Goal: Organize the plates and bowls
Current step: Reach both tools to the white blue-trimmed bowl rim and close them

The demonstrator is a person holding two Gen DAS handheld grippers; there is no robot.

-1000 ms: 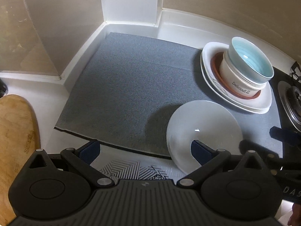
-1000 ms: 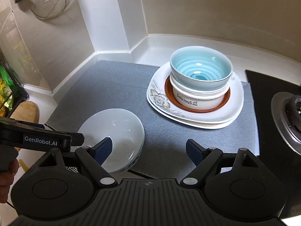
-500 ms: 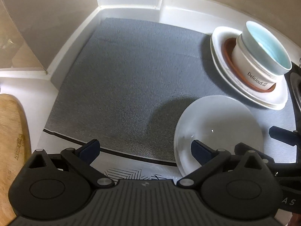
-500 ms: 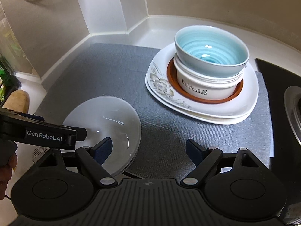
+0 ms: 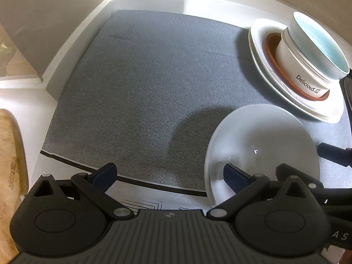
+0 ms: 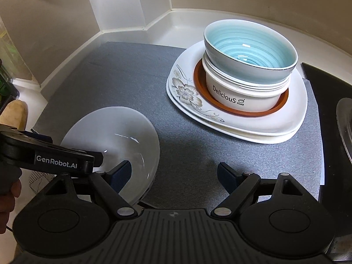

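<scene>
- Both views are evenly lit by soft, fairly bright light.
- A broad dark shadow is cast left of the glass bowl (image 5: 261, 145) onto the mat (image 5: 143, 88).
- Small glints are seen on the glass and inside the blue bowl (image 6: 250, 55).
- Straight edges are bent strongly toward the corners by the fisheye lens.
- Focus is held sharp throughout.

Both wrist views look down from close above the near edge of the grey mat (image 5: 143, 83), sharing the frosted bowl (image 6: 114, 136) and dish stack (image 6: 242, 101).

White counter (image 6: 180, 25), grey mat (image 6: 123, 74) on it, frosted bowl (image 6: 123, 129) and plate stack (image 6: 253, 129) on mat
</scene>
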